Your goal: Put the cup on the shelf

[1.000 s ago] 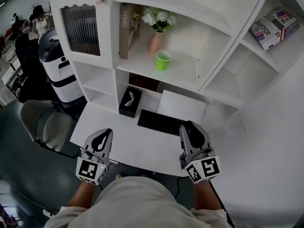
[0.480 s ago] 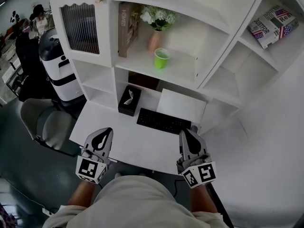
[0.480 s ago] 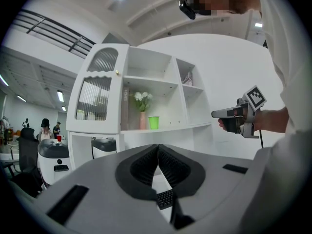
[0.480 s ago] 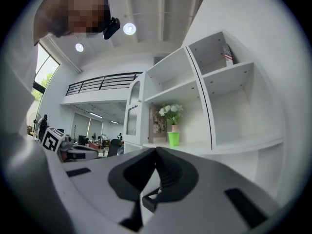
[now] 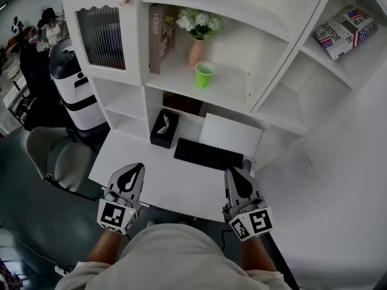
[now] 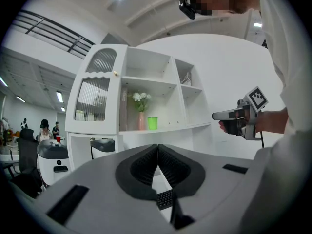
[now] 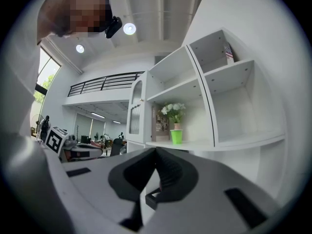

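Observation:
The green cup (image 5: 204,75) stands upright on the white shelf (image 5: 172,83), just right of a pink vase (image 5: 196,52) of white flowers. It also shows far off in the left gripper view as the cup (image 6: 152,123) and in the right gripper view as the cup (image 7: 176,136). My left gripper (image 5: 135,167) hovers over the desk's front edge, shut and empty, its jaws meeting at the tips (image 6: 158,147). My right gripper (image 5: 233,170) sits level with it on the right, also shut with nothing held (image 7: 156,151). Both are well short of the cup.
A black keyboard (image 5: 207,155), a black tissue box (image 5: 164,128) and a white pad (image 5: 231,135) lie on the white desk (image 5: 158,183). A book (image 5: 158,38) leans left of the vase. A grey chair (image 5: 60,159) stands to the left, a printed box (image 5: 342,29) on the upper right shelf.
My right gripper has drawn back a little toward the desk's front edge and its jaws have closed. The left gripper and the cup have stayed put.

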### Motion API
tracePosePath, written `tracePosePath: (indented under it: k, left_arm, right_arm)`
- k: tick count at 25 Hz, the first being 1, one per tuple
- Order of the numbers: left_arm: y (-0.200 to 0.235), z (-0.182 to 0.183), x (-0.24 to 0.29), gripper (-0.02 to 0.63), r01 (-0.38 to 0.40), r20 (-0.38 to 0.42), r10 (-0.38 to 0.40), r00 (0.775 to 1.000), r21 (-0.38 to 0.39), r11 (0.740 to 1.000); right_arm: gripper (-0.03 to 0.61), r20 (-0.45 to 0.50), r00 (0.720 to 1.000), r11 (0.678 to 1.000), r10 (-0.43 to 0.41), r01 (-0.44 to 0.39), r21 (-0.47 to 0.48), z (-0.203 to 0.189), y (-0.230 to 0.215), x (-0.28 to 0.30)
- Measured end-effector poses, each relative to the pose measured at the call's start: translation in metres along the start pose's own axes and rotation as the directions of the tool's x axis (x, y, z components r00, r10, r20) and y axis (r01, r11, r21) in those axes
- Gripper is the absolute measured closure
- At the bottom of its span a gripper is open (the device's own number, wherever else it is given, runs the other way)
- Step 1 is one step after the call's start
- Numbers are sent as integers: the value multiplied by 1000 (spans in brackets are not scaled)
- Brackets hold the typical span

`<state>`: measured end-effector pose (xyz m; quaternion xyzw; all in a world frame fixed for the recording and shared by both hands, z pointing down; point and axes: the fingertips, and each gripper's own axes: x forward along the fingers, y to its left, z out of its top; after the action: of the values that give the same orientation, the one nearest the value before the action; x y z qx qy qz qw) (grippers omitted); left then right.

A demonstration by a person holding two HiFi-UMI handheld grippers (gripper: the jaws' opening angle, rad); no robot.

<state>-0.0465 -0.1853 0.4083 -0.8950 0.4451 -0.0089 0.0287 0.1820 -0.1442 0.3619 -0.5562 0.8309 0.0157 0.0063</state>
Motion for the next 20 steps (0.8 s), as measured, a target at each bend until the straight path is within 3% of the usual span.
tracePosePath:
  k: [20]
  left_arm:
    - [-2, 2, -3, 612, -4, -6, 4, 1000, 7, 1000]
  right_arm:
    - [574, 0, 1000, 1000, 8, -8, 2, -2, 1, -2]
